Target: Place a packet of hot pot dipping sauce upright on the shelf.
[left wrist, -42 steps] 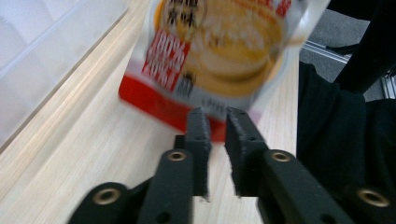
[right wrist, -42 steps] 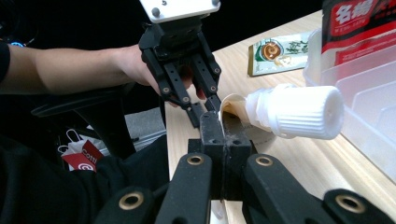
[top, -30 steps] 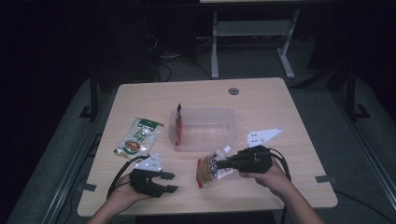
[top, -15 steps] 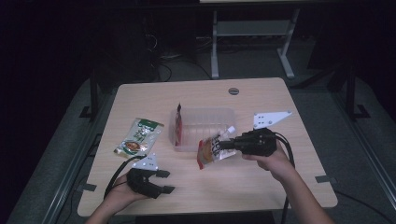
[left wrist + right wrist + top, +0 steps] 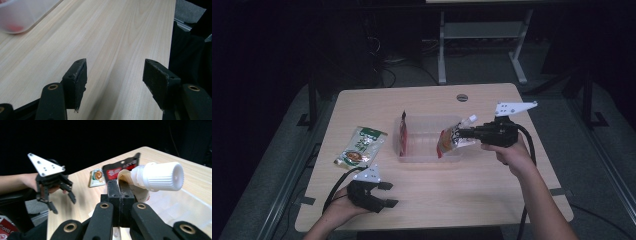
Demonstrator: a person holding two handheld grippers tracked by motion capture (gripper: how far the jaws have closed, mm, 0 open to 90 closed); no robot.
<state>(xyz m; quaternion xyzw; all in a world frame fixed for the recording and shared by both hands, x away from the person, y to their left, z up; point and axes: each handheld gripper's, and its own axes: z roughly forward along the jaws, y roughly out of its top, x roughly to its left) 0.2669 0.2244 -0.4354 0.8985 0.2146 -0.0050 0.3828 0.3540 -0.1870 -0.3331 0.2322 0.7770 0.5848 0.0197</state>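
A: Starting at the left, what do you see?

B: A green packet (image 5: 360, 147) lies flat on the table (image 5: 492, 180); near it the left gripper (image 5: 384, 194) rests, jaws wide and empty.

A: And the middle?

B: A clear tub (image 5: 424, 150) with a red packet (image 5: 402, 134) upright at its left wall.

A: The right?

B: The right gripper (image 5: 460, 133) pinches a spouted pouch (image 5: 453, 139) over the tub's right end, jaws clamped narrow on it.

A: Advice?

B: I'd lower the pouch inside the walls before letting go, cap clear of the rim.
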